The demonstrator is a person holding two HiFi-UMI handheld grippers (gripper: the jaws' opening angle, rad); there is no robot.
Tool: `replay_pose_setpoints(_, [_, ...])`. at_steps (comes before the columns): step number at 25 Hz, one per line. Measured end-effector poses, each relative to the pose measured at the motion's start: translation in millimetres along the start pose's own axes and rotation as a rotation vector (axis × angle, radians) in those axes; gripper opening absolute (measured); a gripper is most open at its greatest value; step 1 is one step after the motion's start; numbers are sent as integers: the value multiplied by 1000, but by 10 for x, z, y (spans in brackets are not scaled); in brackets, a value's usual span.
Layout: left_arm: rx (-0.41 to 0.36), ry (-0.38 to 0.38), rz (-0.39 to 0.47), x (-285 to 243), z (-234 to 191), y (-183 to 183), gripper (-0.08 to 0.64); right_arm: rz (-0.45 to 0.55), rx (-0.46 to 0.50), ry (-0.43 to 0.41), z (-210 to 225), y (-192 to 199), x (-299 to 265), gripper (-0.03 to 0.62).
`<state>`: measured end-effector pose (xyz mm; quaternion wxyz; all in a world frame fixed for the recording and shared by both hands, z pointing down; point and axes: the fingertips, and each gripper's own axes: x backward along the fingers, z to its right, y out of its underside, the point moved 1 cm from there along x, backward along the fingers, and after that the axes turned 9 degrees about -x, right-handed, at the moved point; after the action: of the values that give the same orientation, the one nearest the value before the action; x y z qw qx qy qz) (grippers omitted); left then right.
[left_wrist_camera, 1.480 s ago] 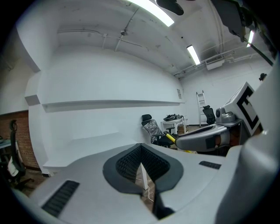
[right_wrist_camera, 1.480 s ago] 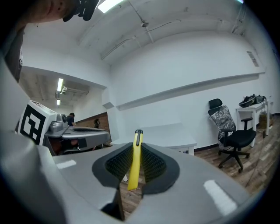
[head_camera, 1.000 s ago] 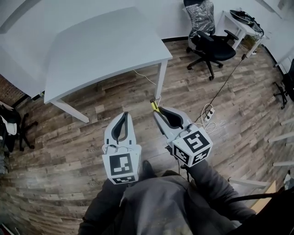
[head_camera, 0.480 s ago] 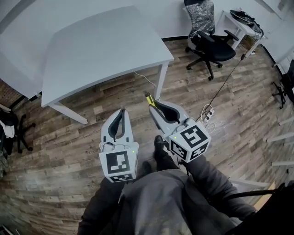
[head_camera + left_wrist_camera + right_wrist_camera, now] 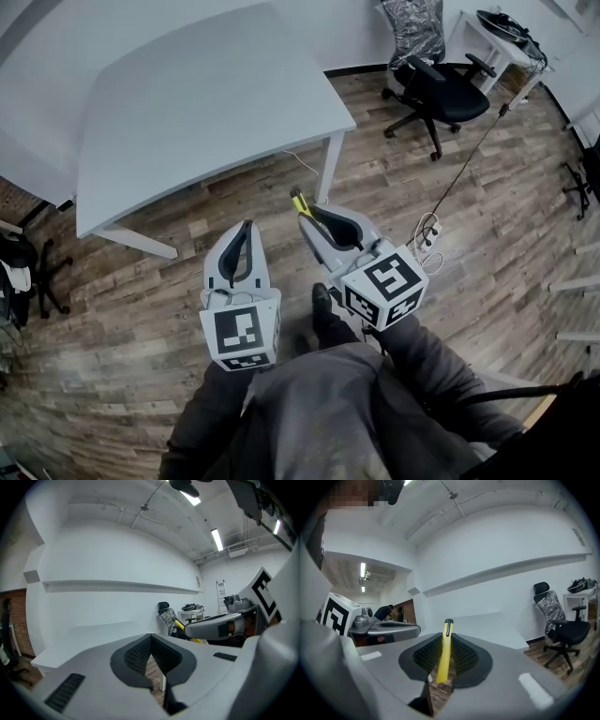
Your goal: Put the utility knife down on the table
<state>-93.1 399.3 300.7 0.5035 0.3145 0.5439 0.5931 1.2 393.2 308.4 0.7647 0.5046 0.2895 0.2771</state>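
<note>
Right tongs (image 5: 306, 218), one knife (image 5: 443, 656), nearer table (image 5: 187, 84)

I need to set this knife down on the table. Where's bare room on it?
The whole white table top shows bare for the utility knife, from its far side to the near corner above its leg. Clutter is off it: the office chair and power strip on the floor to the right.

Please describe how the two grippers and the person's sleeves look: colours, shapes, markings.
Both the left gripper and the right gripper are light grey, with two curved jaws tapering to a point. Black ribbed pads line the jaws. Each carries a white cube with black square markers. The person wears grey sleeves.
</note>
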Motion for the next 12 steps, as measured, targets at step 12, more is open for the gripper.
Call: replay_pose_setpoints(12, [-23,11,-59,-1128,61,-103,2,-13,-55,-14,986,-288,-525,58])
